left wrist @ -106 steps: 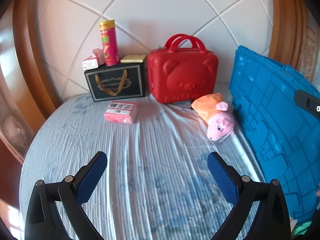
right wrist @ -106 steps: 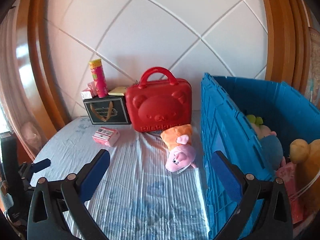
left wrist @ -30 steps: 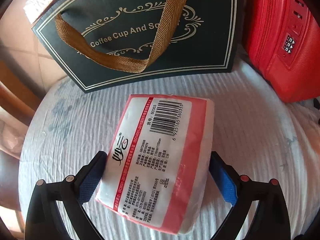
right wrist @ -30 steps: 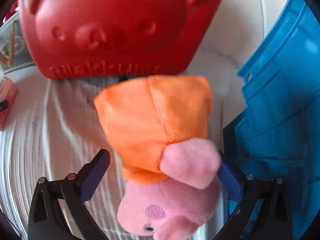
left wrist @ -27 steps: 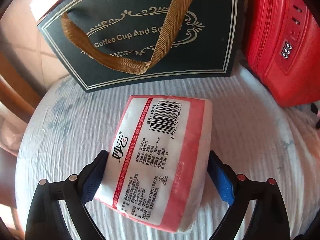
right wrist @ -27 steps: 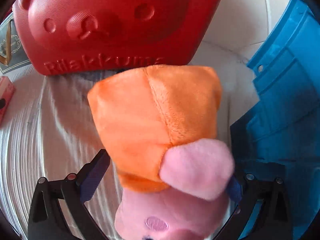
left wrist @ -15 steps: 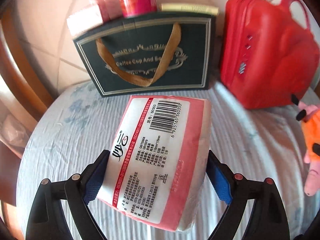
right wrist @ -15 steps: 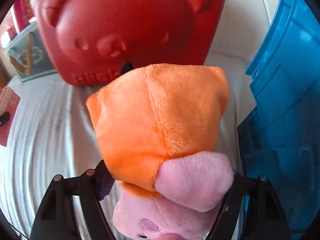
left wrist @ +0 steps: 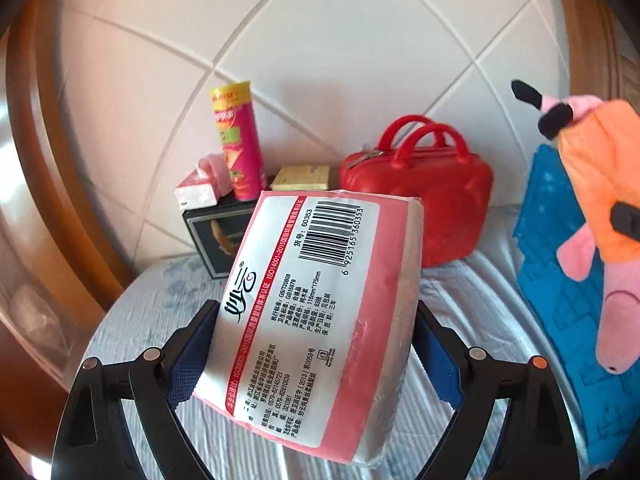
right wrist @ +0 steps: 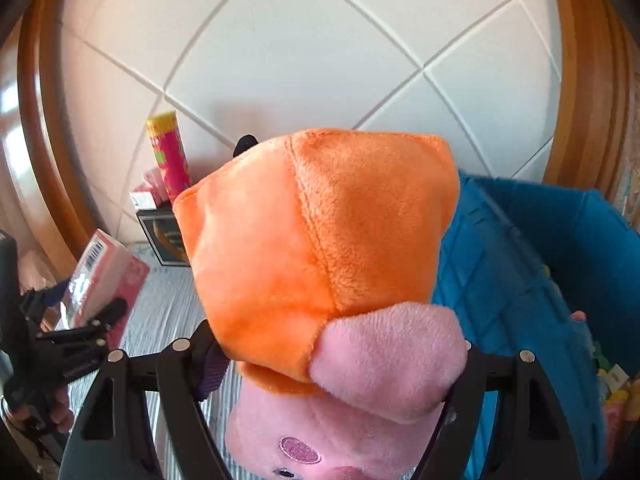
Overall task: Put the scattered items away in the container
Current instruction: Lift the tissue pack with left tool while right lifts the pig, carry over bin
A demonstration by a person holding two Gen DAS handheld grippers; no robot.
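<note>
My left gripper [left wrist: 316, 354] is shut on a pink tissue pack [left wrist: 316, 300] and holds it above the bed. My right gripper [right wrist: 332, 364] is shut on a pink pig plush in an orange dress [right wrist: 320, 248], lifted off the bed. The plush also shows at the right edge of the left wrist view [left wrist: 600, 216], upside down. The tissue pack shows at the left of the right wrist view [right wrist: 108, 276]. The blue crate [right wrist: 540, 264] stands to the right, with toys inside at its lower right; its wall shows in the left wrist view [left wrist: 560, 300].
A red bear suitcase [left wrist: 420, 200] and a dark gift box [left wrist: 216, 232] stand at the back against the white padded headboard. On the box are a pink chips can [left wrist: 240, 140], a small tissue pack [left wrist: 200, 188] and a yellow box [left wrist: 304, 178]. The bed has a pale striped cover [left wrist: 472, 288].
Both grippers closed on their items and lifted them off the bed. The views pulled back and up from the suitcase and gift box; the plush now hangs high beside the crate.
</note>
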